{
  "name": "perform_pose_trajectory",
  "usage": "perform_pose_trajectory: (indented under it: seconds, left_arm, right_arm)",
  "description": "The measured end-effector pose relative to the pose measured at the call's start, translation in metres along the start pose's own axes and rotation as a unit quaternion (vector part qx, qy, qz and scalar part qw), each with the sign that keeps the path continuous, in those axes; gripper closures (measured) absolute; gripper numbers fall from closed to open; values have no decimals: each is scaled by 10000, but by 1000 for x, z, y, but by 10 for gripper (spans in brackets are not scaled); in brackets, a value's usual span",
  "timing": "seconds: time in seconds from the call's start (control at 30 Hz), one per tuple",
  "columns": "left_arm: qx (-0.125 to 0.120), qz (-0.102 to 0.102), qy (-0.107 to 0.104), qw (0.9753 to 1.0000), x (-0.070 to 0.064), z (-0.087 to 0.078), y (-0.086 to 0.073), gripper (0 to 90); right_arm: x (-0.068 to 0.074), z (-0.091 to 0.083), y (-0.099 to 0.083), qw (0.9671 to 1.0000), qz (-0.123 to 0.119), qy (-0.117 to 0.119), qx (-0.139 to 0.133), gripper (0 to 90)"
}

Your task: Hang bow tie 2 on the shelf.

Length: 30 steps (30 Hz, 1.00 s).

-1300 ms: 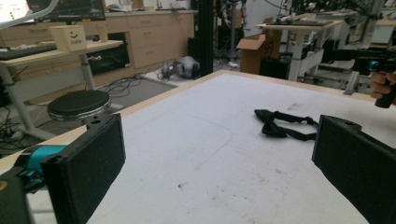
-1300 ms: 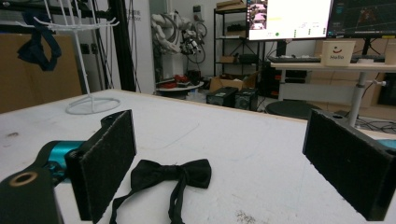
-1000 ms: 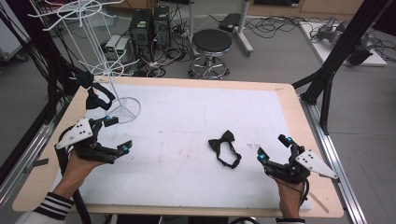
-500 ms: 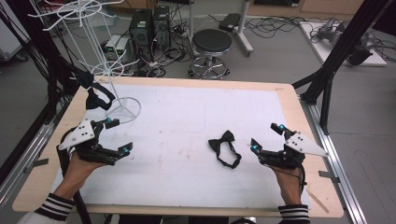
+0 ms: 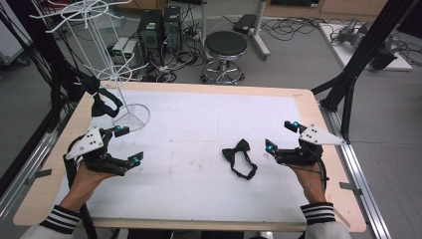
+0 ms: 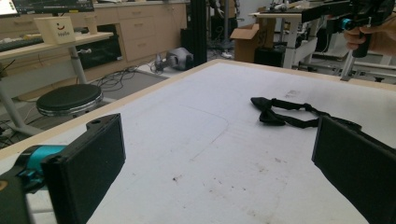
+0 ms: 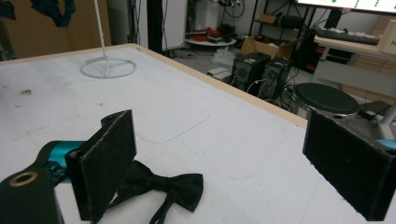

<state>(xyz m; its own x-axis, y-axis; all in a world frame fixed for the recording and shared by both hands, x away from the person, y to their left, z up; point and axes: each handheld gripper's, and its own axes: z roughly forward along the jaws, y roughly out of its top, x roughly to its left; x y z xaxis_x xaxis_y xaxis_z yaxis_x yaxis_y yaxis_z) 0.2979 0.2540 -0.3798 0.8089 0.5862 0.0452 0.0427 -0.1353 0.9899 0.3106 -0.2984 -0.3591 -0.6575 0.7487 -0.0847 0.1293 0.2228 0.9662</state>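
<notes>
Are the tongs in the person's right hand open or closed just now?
Open. The right tongs have their two black pads spread wide apart with bare table between them, and the black bow tie lies untouched beside them.

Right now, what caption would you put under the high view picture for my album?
Two open grippers, left gripper and right gripper, either side of a black bow tie on a white table.

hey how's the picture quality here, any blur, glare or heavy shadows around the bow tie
High view: soft, even light, slightly grainy, the bow tie casting almost no shadow on the table. Left gripper view: the near jaws look soft, the bow tie sharper. Right gripper view: the right claw has fuzzy jaw edges, background shelves blurred. No strong glare anywhere.
</notes>
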Motion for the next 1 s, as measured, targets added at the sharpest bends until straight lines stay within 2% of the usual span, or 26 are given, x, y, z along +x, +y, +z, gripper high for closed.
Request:
perform_pose_trajectory:
  seconds: [0.2,0.33,0.5,0.53,0.63,0.83,0.9,0.93,1.0]
  left_arm:
    - [44,24,21,10000,-1,4,-2,32]
    - [49,18,0,10000,-1,7,-2,32]
    - [52,23,-67,10000,-2,10,-3,32]
    - [40,18,-77,10000,-2,11,-3,32]
    - [3,14,-89,10000,-2,12,-3,32]
    - [23,63,-152,9999,-2,13,-3,32]
    - [-14,52,-178,9998,-3,14,-2,32]
    - [-14,52,-178,9998,-3,14,-2,32]
    - [-6,63,-207,9998,-3,15,-2,32]
  right_arm:
    - [-12,12,9,9991,-52,272,313,90]
    - [-19,22,16,9972,-202,446,565,90]
    - [-24,30,21,9946,-260,605,802,90]
    - [-26,34,22,9928,-354,672,929,90]
    - [-28,41,21,9897,-505,790,1080,90]
    - [-29,52,17,9827,-659,1082,1351,90]
    - [-29,57,16,9793,-740,1164,1479,90]
    - [-29,57,16,9793,-740,1164,1479,90]
    - [-30,64,17,9727,-861,1306,1714,90]
